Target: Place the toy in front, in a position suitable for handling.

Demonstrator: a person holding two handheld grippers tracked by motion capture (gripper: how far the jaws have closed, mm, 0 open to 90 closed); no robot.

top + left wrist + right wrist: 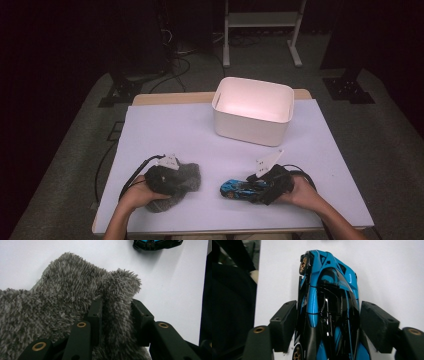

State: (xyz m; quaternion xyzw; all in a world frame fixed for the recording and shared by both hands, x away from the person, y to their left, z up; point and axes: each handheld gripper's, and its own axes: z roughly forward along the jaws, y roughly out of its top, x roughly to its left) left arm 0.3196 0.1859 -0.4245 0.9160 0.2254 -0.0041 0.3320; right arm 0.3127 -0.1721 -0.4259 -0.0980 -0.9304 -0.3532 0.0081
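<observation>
Two grippers work low over the white table. Between the jaws of the left gripper stands a raised fold of the grey fuzzy cloth, pinched from both sides, while the rest of the cloth spreads out ahead of it and to its left. The right gripper straddles the blue and black toy car, its jaws against the car's flanks, nose pointing away from the hand. Beyond both grippers sits a white bin.
</observation>
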